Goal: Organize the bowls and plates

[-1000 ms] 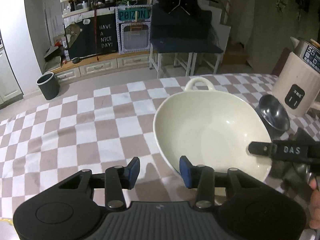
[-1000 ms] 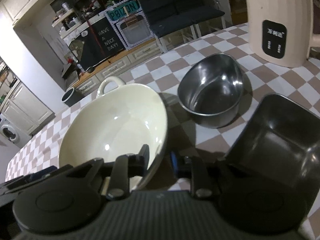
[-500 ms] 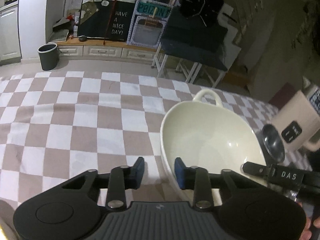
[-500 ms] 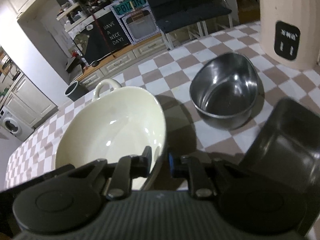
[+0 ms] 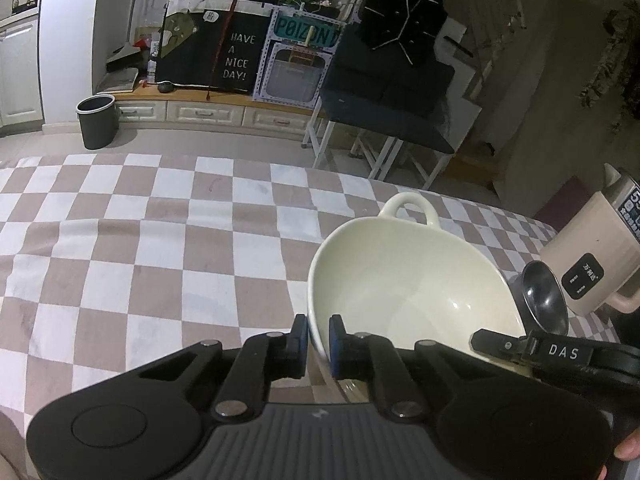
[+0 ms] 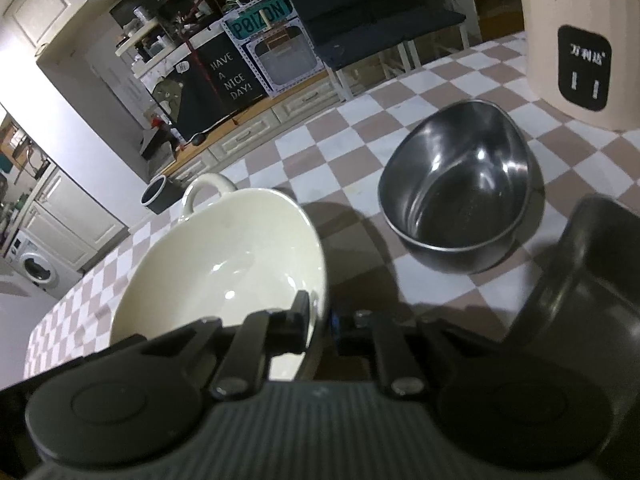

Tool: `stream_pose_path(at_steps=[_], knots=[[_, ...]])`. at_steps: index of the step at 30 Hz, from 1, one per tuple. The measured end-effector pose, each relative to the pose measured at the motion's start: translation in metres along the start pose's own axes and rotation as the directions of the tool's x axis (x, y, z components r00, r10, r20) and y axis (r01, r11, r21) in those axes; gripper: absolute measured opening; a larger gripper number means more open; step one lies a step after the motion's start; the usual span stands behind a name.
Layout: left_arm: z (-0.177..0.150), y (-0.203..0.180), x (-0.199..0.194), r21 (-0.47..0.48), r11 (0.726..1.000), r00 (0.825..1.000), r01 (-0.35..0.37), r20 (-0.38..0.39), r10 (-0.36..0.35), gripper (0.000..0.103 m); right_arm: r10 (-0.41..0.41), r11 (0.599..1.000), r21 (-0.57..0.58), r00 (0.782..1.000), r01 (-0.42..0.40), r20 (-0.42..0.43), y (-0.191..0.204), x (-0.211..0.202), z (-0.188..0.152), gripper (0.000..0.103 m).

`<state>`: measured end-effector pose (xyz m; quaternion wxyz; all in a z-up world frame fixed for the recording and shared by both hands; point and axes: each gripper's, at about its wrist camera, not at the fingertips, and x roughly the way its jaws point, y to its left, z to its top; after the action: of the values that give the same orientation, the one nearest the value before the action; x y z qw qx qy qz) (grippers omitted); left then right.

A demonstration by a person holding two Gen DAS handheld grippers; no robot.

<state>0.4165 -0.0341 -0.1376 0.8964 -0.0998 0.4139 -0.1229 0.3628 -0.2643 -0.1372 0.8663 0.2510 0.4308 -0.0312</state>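
1. Cream bowl [image 5: 408,280] sat on checked tablecloth [image 5: 120,264], just left of steel bowl [image 6: 460,200].
2. Left gripper [image 5: 318,336] closed onto near-left rim; right gripper [image 6: 320,316] closed onto near-right rim.
3. Risked slippage: thin glazed rim, shallow bite, uneven lift tilting bowl into steel bowl.

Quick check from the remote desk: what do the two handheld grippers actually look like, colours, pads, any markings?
Both are black plastic. The left gripper has a grey ribbed body, round black discs either side, linkage fingers with silver pivot pins, and blue pads. The right gripper looks built the same; a blue pad shows on one finger. Seen from the left wrist, its finger carries white DAS lettering. No cables or sleeves visible.
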Motion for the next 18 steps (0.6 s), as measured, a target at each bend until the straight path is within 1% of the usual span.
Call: stream_pose_path(at_steps=[1, 3, 5, 8, 12, 14, 18], knots=[[0.000, -0.001, 0.000, 0.003, 1.000, 1.000, -0.004, 0.003, 0.004, 0.011, 0.002, 1.000, 0.001, 1.000, -0.002, 0.001, 0.000, 0.000, 0.000, 0.013], [-0.002, -0.007, -0.001, 0.042, 0.999, 1.000, -0.027, 0.016, 0.027, 0.011, 0.006, 1.000, 0.022, 1.000, -0.006, -0.003, -0.001, -0.002, -0.001, 0.013], [-0.003, -0.012, -0.003, 0.072, 0.996, 0.999, -0.043, 0.030, 0.041, 0.011, -0.005, 1.000, 0.004, 1.000, 0.005, -0.010, 0.002, -0.002, -0.002, 0.013], [-0.001, -0.014, -0.005, 0.067, 0.997, 0.998, -0.040, 0.043, 0.037, 0.011, -0.030, 0.999, -0.038, 1.000, 0.030, 0.000, 0.003, -0.003, -0.003, 0.013], [-0.001, -0.015, -0.005, 0.088, 0.995, 0.998, -0.043, 0.040, 0.040, 0.010, -0.048, 0.998, -0.046, 0.999, 0.048, 0.010, 0.005, -0.006, -0.003, 0.012], [-0.001, -0.016, -0.006, 0.097, 0.994, 0.998, -0.042, 0.041, 0.039, 0.008, -0.067, 0.995, -0.069, 0.997, 0.069, 0.029, 0.008, -0.009, -0.003, 0.012], [0.002, -0.020, -0.014, 0.111, 0.993, 0.998, -0.029, 0.060, 0.022, 0.008, -0.094, 0.992, -0.075, 0.994, 0.099, 0.064, 0.008, -0.019, 0.000, 0.012]])
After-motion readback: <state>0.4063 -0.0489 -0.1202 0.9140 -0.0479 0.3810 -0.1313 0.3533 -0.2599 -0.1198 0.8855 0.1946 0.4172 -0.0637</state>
